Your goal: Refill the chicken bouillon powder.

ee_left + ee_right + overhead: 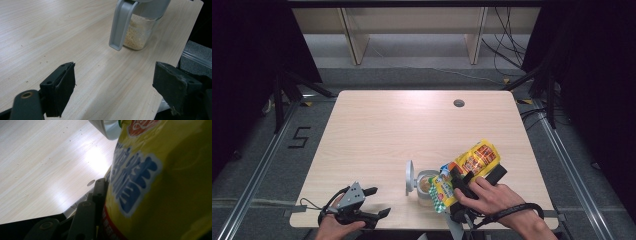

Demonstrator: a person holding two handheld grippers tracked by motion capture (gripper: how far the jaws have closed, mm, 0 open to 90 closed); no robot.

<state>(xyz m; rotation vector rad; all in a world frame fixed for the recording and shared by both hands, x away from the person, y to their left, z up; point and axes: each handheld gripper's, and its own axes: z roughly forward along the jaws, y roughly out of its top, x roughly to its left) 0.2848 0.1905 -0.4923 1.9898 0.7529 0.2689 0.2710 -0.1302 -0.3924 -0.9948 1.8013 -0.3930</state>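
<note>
overhead, the right gripper [460,186] clamps a yellow bag [472,165], the left gripper [379,202] gapes over the pale wood table [387,130]

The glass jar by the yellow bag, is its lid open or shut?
Open: the jar's grey flip lid stands up beside its mouth, and crumbly filling shows inside.

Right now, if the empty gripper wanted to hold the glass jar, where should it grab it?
Probably around the clear glass body of the jar, below the grey collar, coming in level from the left gripper side. The flipped-up lid sticks out there, so the jaws should straddle the glass beneath it. The yellow bag and right gripper crowd the other side.
</note>
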